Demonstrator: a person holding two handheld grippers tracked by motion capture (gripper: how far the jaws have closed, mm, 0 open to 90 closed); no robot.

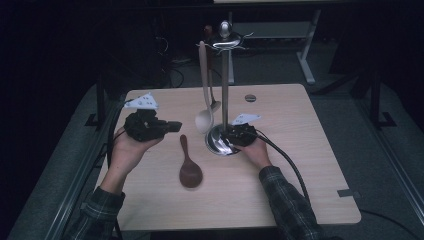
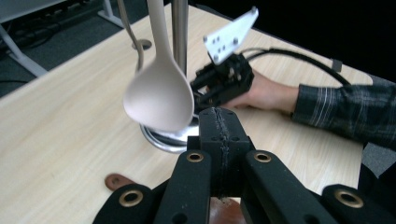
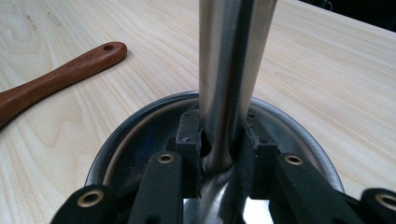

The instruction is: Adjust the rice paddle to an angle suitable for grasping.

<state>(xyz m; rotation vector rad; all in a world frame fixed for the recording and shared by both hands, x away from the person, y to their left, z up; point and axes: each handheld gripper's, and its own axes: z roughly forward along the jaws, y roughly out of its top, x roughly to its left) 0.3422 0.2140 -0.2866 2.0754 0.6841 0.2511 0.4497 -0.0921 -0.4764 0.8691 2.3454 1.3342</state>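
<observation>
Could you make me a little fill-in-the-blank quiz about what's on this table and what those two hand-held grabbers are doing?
1. The right gripper has its jaws closed around the metal ____ of the utensil stand.
2. The pale spoon hangs from the stand, while the dark wooden spoon lies flat on the ____.
3. The left gripper has its jaws ____, with nothing between them.

Missing words: pole; table; shut
</observation>
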